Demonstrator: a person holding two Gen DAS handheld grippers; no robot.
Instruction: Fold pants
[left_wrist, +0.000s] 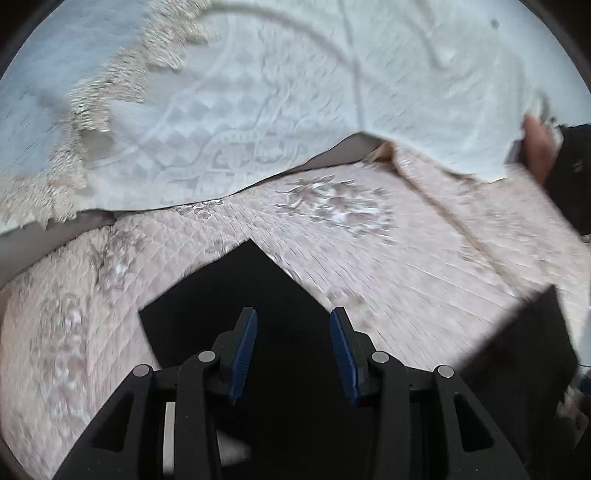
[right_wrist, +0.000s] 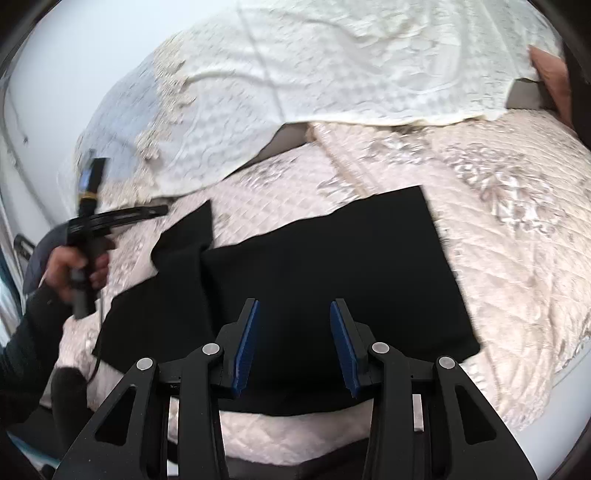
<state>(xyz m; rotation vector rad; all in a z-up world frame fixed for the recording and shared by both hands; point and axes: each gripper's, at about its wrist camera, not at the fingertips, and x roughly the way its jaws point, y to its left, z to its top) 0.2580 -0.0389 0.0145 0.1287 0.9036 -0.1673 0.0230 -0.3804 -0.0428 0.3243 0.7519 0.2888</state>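
Black pants (right_wrist: 332, 266) lie flat on a pink quilted bedspread (right_wrist: 517, 221), partly folded, with a narrower leg part (right_wrist: 184, 243) sticking out to the left. My right gripper (right_wrist: 294, 343) is open and empty, just above the pants' near edge. My left gripper (left_wrist: 293, 350) is open and empty over a corner of the black pants (left_wrist: 240, 295). The left gripper also shows in the right wrist view (right_wrist: 159, 210), held in a hand at the left, beside the leg part.
A white lace cover (right_wrist: 369, 74) with a fringed edge (left_wrist: 92, 110) lies over the far part of the bed. A hand (left_wrist: 535, 147) shows at the right edge of the left wrist view. A pale wall (right_wrist: 55, 92) stands at the left.
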